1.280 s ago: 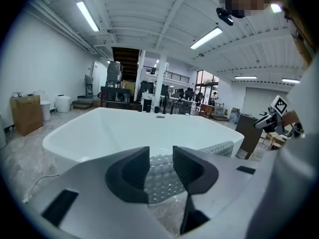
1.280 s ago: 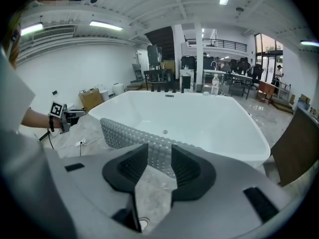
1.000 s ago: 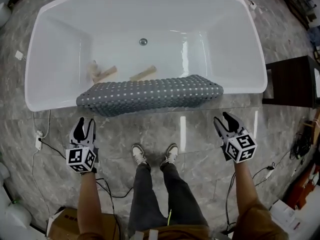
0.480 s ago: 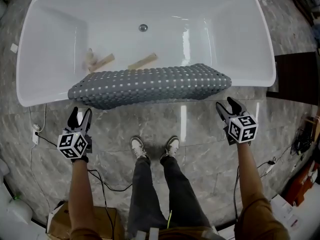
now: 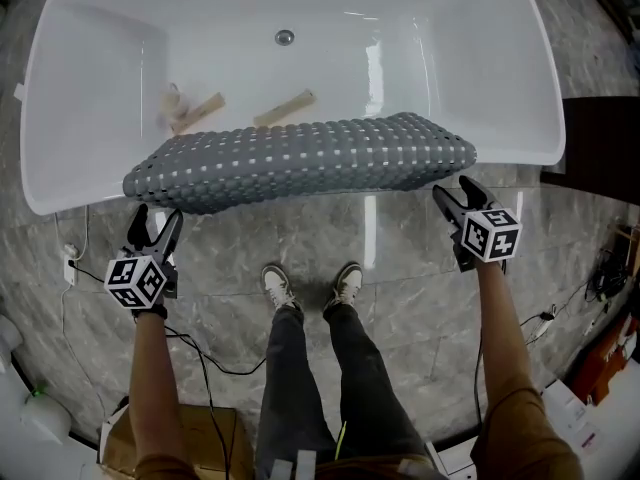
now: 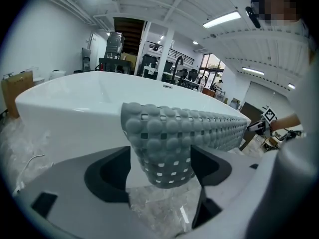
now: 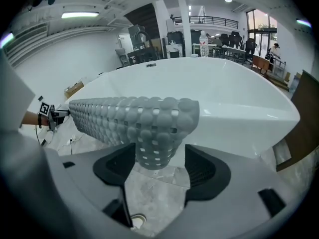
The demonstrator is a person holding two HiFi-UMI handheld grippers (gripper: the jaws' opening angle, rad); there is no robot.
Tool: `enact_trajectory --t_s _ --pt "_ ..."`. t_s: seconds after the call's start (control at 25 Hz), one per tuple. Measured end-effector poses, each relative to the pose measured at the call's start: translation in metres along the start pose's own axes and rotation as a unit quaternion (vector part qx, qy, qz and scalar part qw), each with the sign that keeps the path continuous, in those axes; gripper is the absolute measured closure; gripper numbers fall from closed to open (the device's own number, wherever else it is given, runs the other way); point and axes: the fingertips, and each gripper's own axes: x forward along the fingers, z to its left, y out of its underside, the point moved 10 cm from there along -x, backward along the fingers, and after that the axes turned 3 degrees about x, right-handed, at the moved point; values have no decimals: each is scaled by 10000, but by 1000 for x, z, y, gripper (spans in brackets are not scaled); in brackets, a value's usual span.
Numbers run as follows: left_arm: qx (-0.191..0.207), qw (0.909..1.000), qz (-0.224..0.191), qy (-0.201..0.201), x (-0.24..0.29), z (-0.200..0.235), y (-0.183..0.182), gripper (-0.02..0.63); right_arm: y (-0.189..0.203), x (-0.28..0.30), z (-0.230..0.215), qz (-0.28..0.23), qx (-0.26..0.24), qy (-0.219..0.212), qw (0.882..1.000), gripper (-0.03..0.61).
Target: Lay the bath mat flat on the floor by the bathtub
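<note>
A grey knobbly bath mat (image 5: pixel 300 163) lies folded over the near rim of the white bathtub (image 5: pixel 548 118). My left gripper (image 5: pixel 153 218) sits just below the mat's left end, and its jaws have just been opening. In the left gripper view the mat's hanging end (image 6: pixel 159 143) shows in the gap of the left gripper (image 6: pixel 160 176), with no pad pressing on it. My right gripper (image 5: pixel 452 193) is at the mat's right end, its jaws also just opening. That end of the mat (image 7: pixel 149 128) hangs ahead of the open right gripper (image 7: pixel 158 169).
Two wooden blocks (image 5: pixel 285 108) (image 5: pixel 195 113) and the drain (image 5: pixel 285 37) are inside the tub. The person's shoes (image 5: pixel 310 288) stand on the marble floor between the grippers. Cables (image 5: pixel 80 268) trail at the left, a cardboard box (image 5: pixel 200 438) lies behind, and a dark cabinet (image 5: pixel 605 138) stands right.
Both grippers have moved toward the mat's two ends and their jaws stand wider apart. The tub and mat now sit closer and larger in the head view.
</note>
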Motion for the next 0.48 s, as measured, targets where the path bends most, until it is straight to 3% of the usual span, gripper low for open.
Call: enact_trajectory --t_s 0.12,0.48 --pt "-19 9999 29 153 9 3 1 229 2 11 -9 29 108 -156 9998 250" --pt "-104 9987 193 460 32 15 11 124 -3 35 -22 133 58 -425 9990 230"
